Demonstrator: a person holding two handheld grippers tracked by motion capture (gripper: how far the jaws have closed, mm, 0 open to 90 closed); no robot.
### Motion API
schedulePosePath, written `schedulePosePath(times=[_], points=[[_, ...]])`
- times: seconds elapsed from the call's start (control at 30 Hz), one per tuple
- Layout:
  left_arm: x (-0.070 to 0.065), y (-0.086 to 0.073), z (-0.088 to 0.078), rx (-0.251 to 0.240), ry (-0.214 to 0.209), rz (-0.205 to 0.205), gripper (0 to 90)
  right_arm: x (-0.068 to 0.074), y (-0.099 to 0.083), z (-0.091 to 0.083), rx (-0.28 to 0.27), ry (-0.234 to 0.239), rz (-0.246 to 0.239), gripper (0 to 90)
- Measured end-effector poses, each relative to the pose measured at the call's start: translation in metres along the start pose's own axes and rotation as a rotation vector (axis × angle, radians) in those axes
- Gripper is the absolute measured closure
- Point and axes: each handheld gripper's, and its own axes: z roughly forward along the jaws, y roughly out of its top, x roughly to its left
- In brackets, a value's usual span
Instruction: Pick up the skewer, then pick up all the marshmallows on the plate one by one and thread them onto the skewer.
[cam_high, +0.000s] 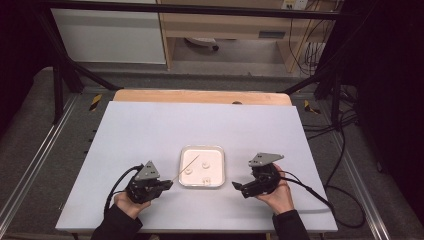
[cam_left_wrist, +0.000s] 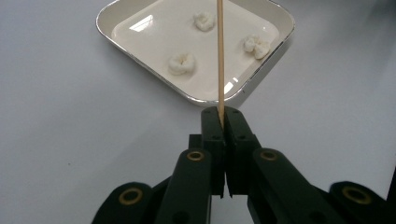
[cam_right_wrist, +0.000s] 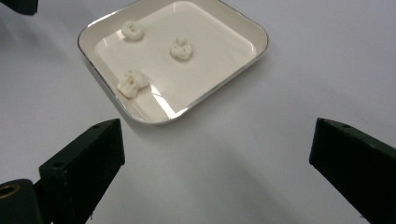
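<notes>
The left gripper (cam_left_wrist: 221, 122) clamps a thin wooden skewer (cam_left_wrist: 220, 56) over the tray (cam_left_wrist: 140, 60); in the right gripper view, the right gripper (cam_right_wrist: 217, 154) gapes wide, empty, above the worktop (cam_right_wrist: 233, 154).

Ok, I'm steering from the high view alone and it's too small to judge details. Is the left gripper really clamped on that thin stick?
Observer: Yes. In the left gripper view the left gripper is shut on the wooden skewer, which runs straight out over the tray.
Operator: What are the white bits in the tray?
Observer: Three small puffy white pieces, lying apart from one another; none is on the skewer.
Operator: And the right gripper?
Observer: The right gripper is open wide with nothing between its jaws, facing a corner of the tray.
</notes>
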Motion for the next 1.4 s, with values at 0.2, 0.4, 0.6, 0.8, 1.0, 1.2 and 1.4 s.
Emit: schedulePosePath(times=[0.2, 0.4, 0.6, 0.8, 1.0, 1.2, 1.4], points=[[0.001, -0.008, -0.003, -0.016, 0.000, -0.006, 87.7, 0.003, 0.015, 0.009, -0.015, -0.014, 0.012, 3.2], [0.003, -0.014, -0.005, -0.028, -0.008, -0.022, 87.7, 0.005, 0.023, 0.021, -0.019, -0.009, 0.017, 2.9], [0.003, -0.015, -0.004, -0.033, -0.007, -0.026, 87.7, 0.006, 0.032, 0.038, -0.015, -0.011, 0.026, 3.0], [0.004, -0.015, -0.003, -0.030, -0.007, -0.031, 87.7, 0.006, 0.043, 0.053, -0.016, -0.009, 0.032, 5.0], [0.004, -0.016, -0.003, -0.031, -0.008, -0.032, 87.7, 0.009, 0.056, 0.071, 0.013, -0.024, 0.021, 7.7], [0.004, -0.016, -0.002, -0.030, -0.010, -0.034, 87.7, 0.012, 0.061, 0.089, 0.014, 0.007, -0.003, 21.4], [0.004, -0.016, -0.002, -0.030, -0.012, -0.032, 87.7, 0.015, 0.059, 0.103, 0.021, 0.037, -0.034, 36.8]])
